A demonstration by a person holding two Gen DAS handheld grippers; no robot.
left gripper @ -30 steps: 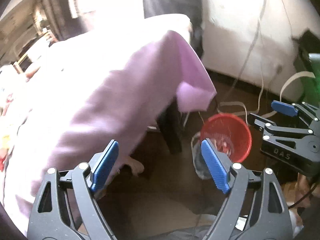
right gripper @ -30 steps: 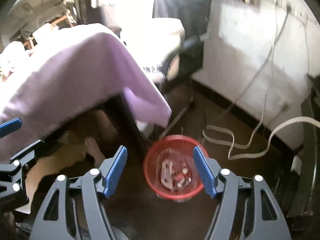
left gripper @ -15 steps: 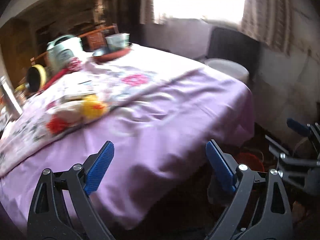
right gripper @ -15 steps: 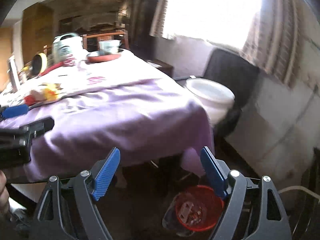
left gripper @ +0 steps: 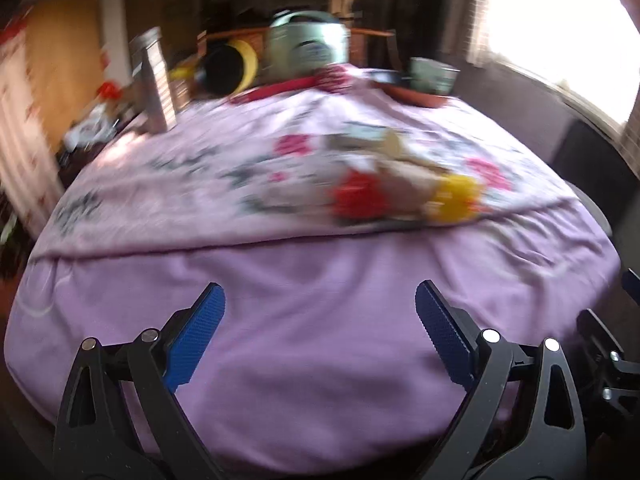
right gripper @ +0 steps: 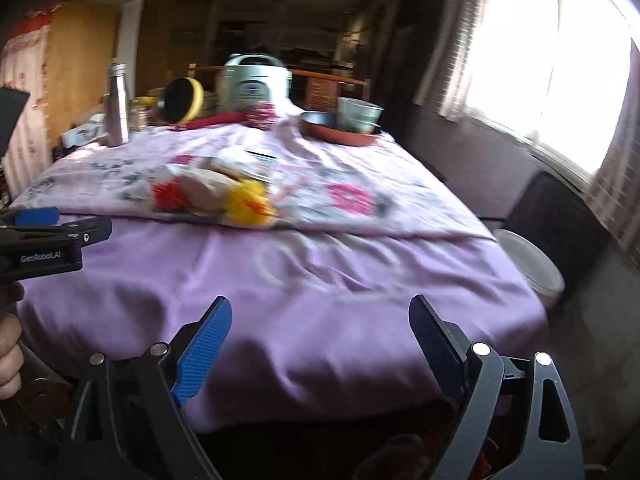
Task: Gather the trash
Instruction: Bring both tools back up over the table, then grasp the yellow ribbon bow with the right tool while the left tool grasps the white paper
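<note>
Both views have swung up from the floor bin to the table; left claw [left gripper: 320,332] and right claw [right gripper: 320,344], just opening, gape empty. Ahead lies crumpled wrappers [right gripper: 212,196], probably light, soft; pinch a raised fold.

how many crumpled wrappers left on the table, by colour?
2 clear: red wrapper left of the pale paper pile, yellow wrapper right of it. The pile may hide more; the view is blurred.
</note>
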